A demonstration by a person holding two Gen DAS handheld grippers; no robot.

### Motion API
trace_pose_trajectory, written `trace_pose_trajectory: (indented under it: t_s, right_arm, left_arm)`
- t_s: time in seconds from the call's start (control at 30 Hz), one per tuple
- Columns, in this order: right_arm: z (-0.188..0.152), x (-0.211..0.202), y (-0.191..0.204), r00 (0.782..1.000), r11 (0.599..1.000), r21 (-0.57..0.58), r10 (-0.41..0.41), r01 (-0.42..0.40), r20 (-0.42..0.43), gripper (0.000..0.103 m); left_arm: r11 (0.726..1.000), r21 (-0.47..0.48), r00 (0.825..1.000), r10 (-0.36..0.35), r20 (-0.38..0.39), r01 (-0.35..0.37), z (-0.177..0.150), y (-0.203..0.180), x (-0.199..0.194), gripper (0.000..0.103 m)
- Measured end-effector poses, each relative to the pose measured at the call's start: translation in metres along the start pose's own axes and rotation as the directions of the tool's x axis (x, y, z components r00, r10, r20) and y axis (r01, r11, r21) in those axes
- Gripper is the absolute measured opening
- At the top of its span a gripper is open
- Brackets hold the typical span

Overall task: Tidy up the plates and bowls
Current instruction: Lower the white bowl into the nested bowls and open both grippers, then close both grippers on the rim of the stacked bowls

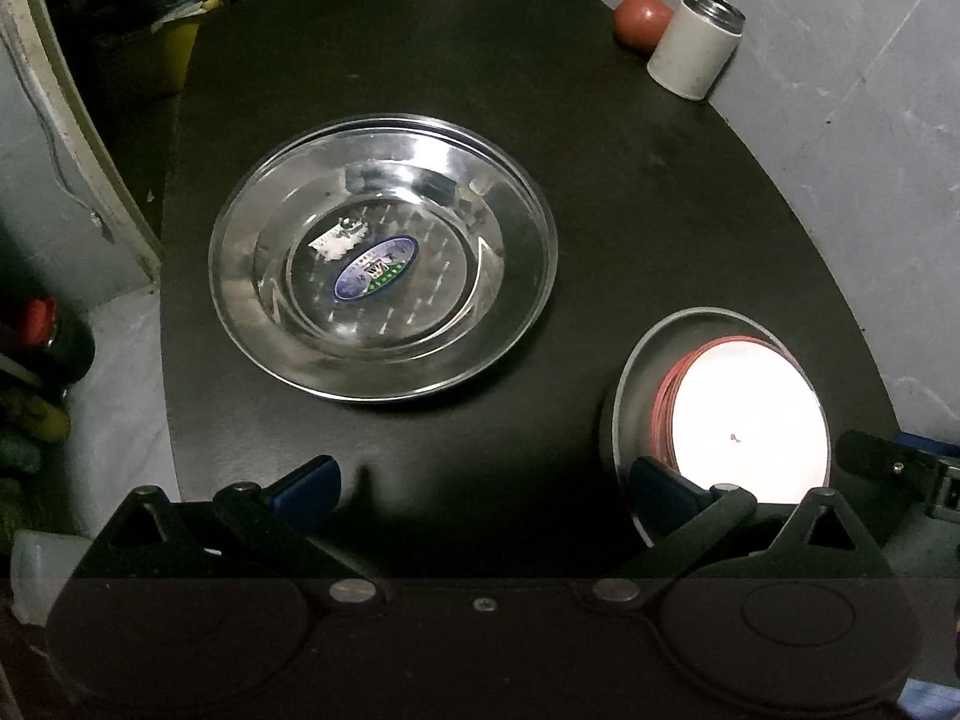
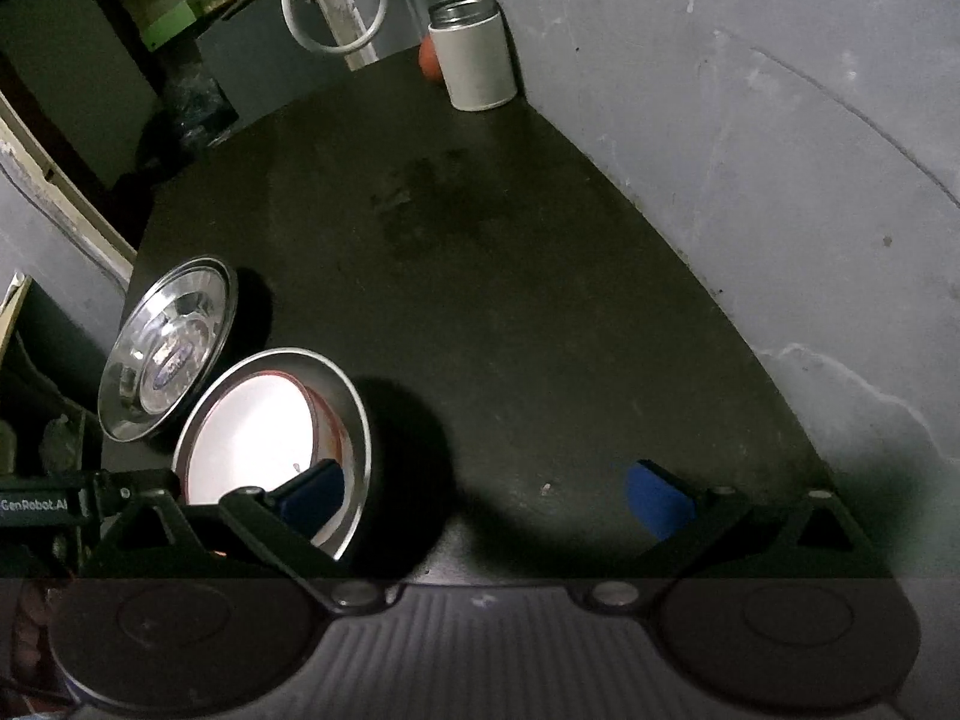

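Steel first, in the left wrist view: the steel plate (image 1: 381, 258) lies flat on the dark table (image 1: 630, 192), toward twelve o'clock from the left gripper (image 1: 480, 486), a little to eleven and well apart. Being round, it has no long axis to line up with. That gripper's tongs are spread wide with nothing between them. At about three o'clock the steel bowl (image 1: 636, 384), holding a white dish with a red rim (image 1: 750, 414), sits just beside the right-hand finger (image 1: 660, 486), which overlaps its near rim in the picture; I cannot tell whether they touch.

From the right wrist view, the right gripper (image 2: 489, 495) is likewise spread and empty. The bowl (image 2: 360, 420) lies at nine o'clock, its rim behind the left-hand finger (image 2: 312, 495), and the plate (image 2: 168, 354) beyond at ten.

The bowl stands between the two grippers, near both; the plate looks like the left hand's reach.
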State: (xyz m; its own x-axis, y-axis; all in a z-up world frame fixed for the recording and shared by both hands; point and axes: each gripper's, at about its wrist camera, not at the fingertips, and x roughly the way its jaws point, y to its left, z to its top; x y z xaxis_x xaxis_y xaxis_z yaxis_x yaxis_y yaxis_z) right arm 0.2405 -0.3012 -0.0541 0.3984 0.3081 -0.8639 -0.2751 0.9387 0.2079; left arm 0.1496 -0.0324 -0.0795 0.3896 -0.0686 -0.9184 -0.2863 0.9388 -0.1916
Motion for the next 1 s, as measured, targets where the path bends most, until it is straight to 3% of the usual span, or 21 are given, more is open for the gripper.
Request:
trace_pose_trajectory:
  t_s: [0.43,0.53,0.67,0.73,0.8,1.0]
  right_arm:
    - [0.007,0.018,0.004,0.998,0.999,-0.046,-0.002,-0.001,-0.055,0.102]
    - [0.007,0.021,0.005,0.998,0.998,-0.058,-0.009,0.006,-0.057,0.102]
    - [0.005,0.025,0.006,0.997,0.997,-0.064,0.026,-0.031,-0.079,0.085]
    - [0.004,0.024,0.007,0.997,0.997,-0.069,0.037,-0.042,-0.075,0.082]
    - [0.003,0.023,0.007,0.996,0.996,-0.073,0.051,-0.056,-0.068,0.077]
    - [0.002,0.019,0.009,0.990,0.988,-0.072,0.132,-0.136,-0.057,0.050]
  left_arm:
    - [0.999,0.037,0.999,0.019,-0.033,-0.018,0.001,-0.010,0.015,0.102]
    - [0.997,0.063,0.999,0.037,-0.030,-0.035,0.000,-0.016,0.017,0.098]
    - [0.997,0.073,1.000,0.017,-0.022,-0.015,-0.001,-0.018,0.018,0.088]
    - [0.998,0.069,1.000,-0.002,-0.016,0.003,-0.002,-0.018,0.017,0.083]
    - [0.998,0.064,1.000,-0.026,-0.013,0.027,-0.003,-0.018,0.016,0.074]
    - [0.993,0.057,0.995,-0.101,0.017,0.100,-0.007,-0.019,0.013,0.048]
